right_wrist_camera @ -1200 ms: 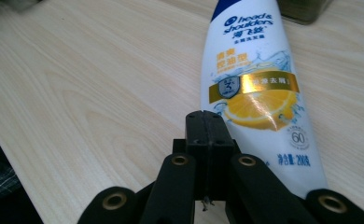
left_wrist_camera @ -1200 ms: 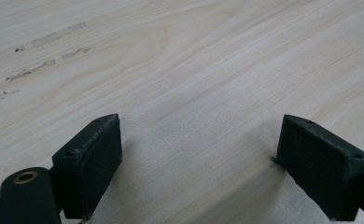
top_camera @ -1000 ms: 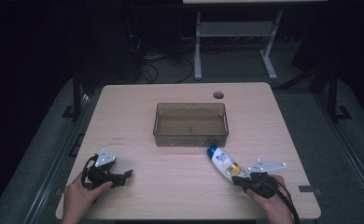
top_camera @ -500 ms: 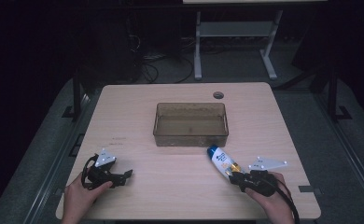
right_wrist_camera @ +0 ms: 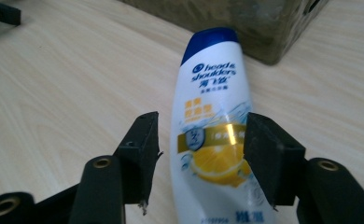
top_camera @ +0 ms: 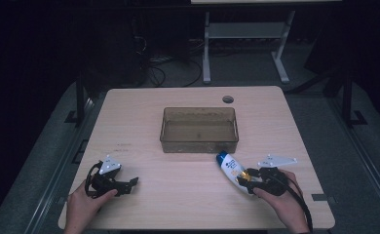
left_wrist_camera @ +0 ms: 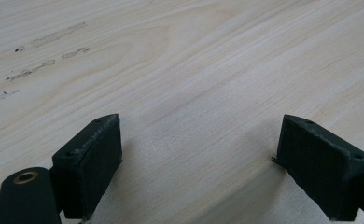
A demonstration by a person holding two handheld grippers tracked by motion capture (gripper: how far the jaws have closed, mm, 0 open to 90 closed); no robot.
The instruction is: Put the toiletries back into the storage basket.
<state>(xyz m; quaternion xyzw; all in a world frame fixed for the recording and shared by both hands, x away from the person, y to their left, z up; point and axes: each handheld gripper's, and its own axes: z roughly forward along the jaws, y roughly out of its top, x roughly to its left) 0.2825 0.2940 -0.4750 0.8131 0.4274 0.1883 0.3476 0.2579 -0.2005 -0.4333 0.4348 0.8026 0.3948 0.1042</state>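
The left hand-held gripper [top_camera: 129, 184] rests at the left side of the table [top_camera: 144, 107], near the front edge. A hand [top_camera: 83, 207] holds it from behind. Its jaws stand wide apart and nothing is between them. In the left gripper view there is just bare wood under the left hand-held gripper [left_wrist_camera: 196, 154], with a few faint marks [left_wrist_camera: 45, 39] on the wood farther off.

In the middle of the table sits a see-through brown box [top_camera: 199, 129]. It has no lid.

Just in front of the right corner of the box lies a white shampoo bottle [top_camera: 233, 169]. It lies flat on its side. Its blue cap [top_camera: 222, 157] points toward the box and is very near it. In the right gripper view the shampoo bottle [right_wrist_camera: 213, 126] has a picture of an orange slice [right_wrist_camera: 217, 165] on it, and the box [right_wrist_camera: 245, 23] is just behind the cap.

The right hand-held gripper [top_camera: 244, 179] is at the bottom end of the bottle, held by the other hand [top_camera: 280, 204]. Its jaws have just been opening. In the right gripper view the bottle lies between the two jaws of the right hand-held gripper [right_wrist_camera: 201, 149]. The left jaw stands a little away from the bottle. The right jaw is right at the bottle's edge. The pads are not squeezing it.
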